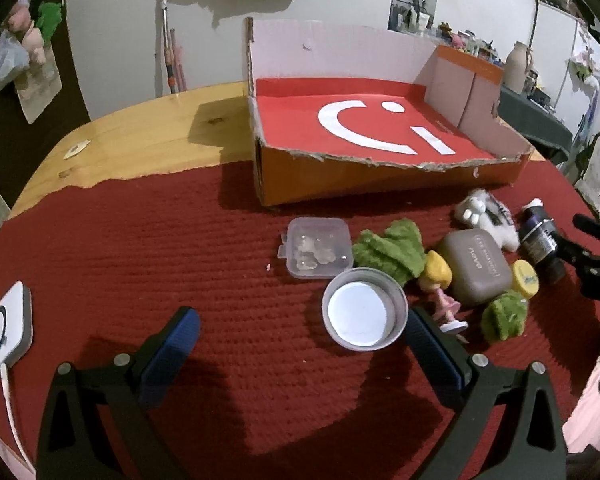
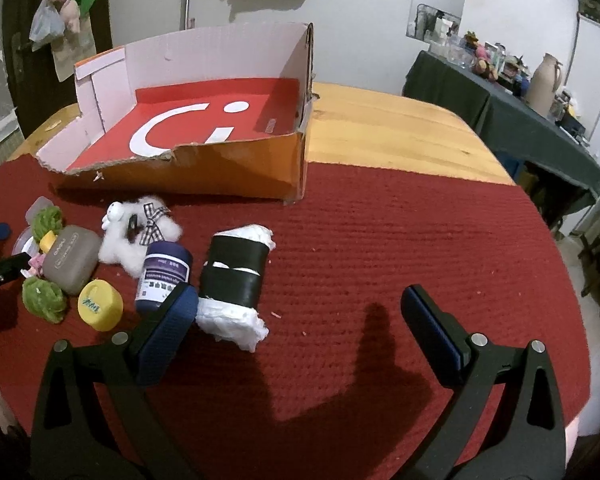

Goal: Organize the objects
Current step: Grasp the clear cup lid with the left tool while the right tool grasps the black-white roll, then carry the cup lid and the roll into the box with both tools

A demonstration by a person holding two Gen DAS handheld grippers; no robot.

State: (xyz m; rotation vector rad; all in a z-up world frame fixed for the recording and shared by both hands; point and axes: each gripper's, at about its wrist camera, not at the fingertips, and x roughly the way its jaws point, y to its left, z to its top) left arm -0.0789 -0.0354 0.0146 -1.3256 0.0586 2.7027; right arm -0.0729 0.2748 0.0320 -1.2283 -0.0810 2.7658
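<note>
Red ribbed mat point(image 2: 380, 240) with everything bunched in one clump in front of the cardboard tray point(image 1: 380, 168), tray bare so far. Left gripper point(image 1: 304, 336) wide open, holding nothing, round tin lid point(image 1: 362, 314) just inside its right finger. Right gripper point(image 2: 300, 320) also spread wide and empty, left finger crowding the black-wrapped roll point(image 2: 234, 272) and dark jar point(image 2: 162, 276). Risky bit: closing here could easily clip a neighbour, shove the jar into the yellow cap point(image 2: 100, 306), or tip the little figurine point(image 1: 444, 292). Shallow lid rim likely to slip too.
</note>
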